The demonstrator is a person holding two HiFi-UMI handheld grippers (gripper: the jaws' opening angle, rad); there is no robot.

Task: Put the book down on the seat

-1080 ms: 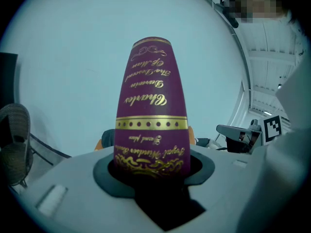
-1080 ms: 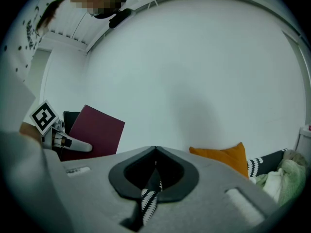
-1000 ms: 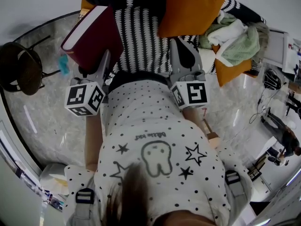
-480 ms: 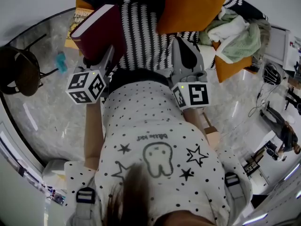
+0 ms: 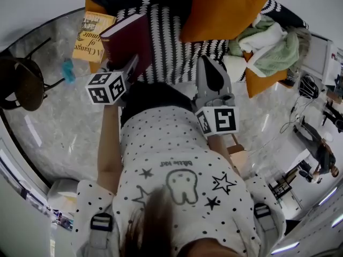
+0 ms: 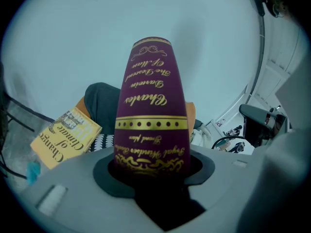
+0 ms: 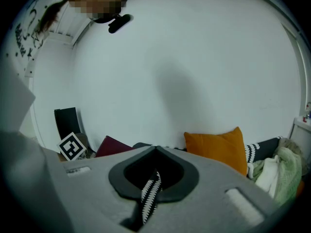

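Observation:
A maroon hardback book with gold lettering stands up out of my left gripper, whose jaws are shut on its lower edge. I hold it in the air over the left end of the seat, which has a black-and-white zigzag cover. The book tilts away from me, its spine toward the gripper's camera. My right gripper hovers over the seat's middle front with its jaws together and nothing held; only a sliver of the zigzag cover shows through the slit.
A yellow book lies at the seat's left end. An orange cushion leans at the back, with green and white clothes to its right. A dark round stool stands on the marble floor at the left.
My left gripper carried the maroon book right and farther toward the seat, uncovering the yellow book behind it. The right gripper stayed nearly still.

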